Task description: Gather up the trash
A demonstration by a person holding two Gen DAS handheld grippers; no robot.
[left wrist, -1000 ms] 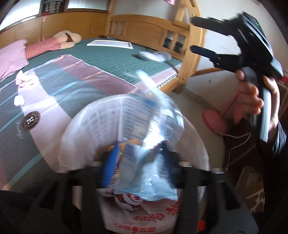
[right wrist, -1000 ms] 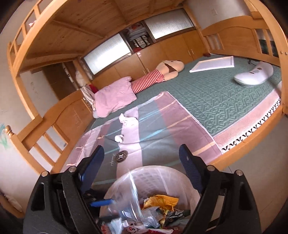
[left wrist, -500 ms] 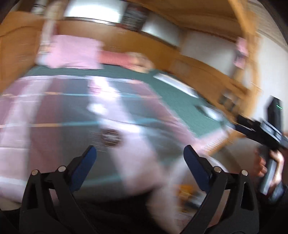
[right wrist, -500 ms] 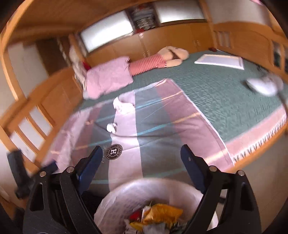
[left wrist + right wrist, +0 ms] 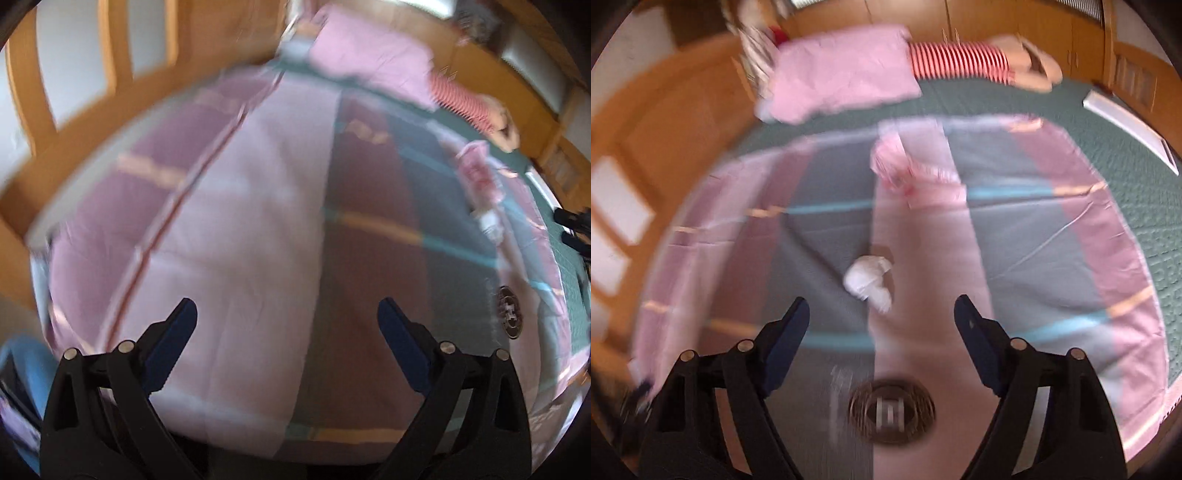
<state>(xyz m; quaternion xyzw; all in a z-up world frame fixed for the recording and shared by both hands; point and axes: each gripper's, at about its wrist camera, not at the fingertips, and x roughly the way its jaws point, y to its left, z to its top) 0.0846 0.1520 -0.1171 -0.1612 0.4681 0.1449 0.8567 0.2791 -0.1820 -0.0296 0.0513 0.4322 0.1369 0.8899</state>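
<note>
A wide bed (image 5: 1126, 155) with a quilted green cover fills both views, framed by slatted orange wood. Over it lies a thin, smooth sheet (image 5: 1015, 236) in broad pink, grey and maroon stripes crossed by narrow blue and tan lines, with a round dark emblem (image 5: 892, 413) printed near its edge. A soft pink pillow (image 5: 842, 77) sits at the head.

A flattened pink wrapper (image 5: 908, 173), crinkled and motion-blurred, lies mid-sheet, its long axis running roughly across the stripes. Nearer, a small crumpled white tissue (image 5: 868, 277), lumpy and roundish with no clear long axis, rests on the sheet just ahead of the right gripper (image 5: 882, 317), whose jaws are closing with nothing between them. The left gripper (image 5: 286, 317) hangs over bare sheet, jaws wide apart and empty.
</note>
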